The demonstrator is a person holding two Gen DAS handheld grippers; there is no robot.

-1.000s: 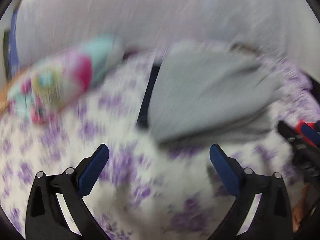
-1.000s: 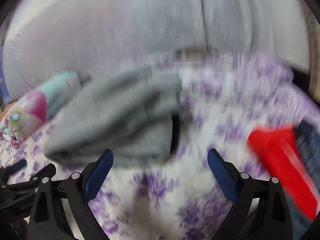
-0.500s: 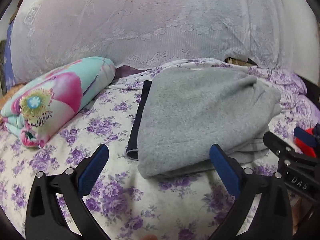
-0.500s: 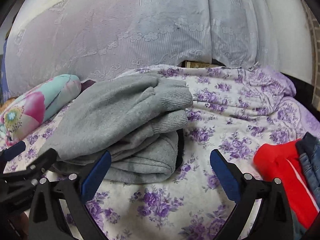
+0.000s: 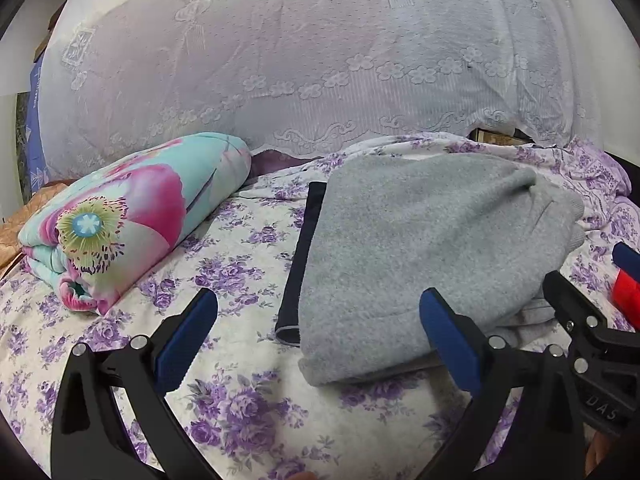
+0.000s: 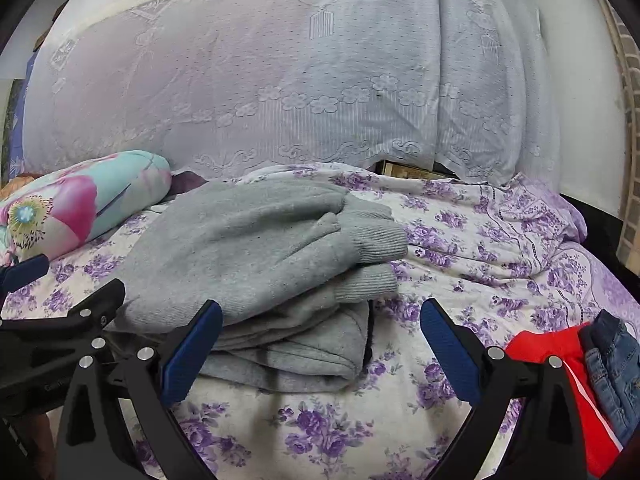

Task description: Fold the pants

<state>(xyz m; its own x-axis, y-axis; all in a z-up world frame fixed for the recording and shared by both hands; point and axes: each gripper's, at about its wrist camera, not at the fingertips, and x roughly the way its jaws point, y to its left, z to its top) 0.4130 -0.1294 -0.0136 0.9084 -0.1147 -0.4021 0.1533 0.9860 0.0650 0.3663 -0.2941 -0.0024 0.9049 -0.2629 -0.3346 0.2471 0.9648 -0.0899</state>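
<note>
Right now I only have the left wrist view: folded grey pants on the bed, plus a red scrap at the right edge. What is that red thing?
Observer: A red garment lying on the floral sheet, right of the grey pants.
Operator: Anything beside it?
Observer: Denim jeans lie against its right side.
Operator: Can you see the pants' leg ends?
Observer: Yes, two ribbed cuffs are stacked at the pile's right end, beyond the open right tongs.
</note>
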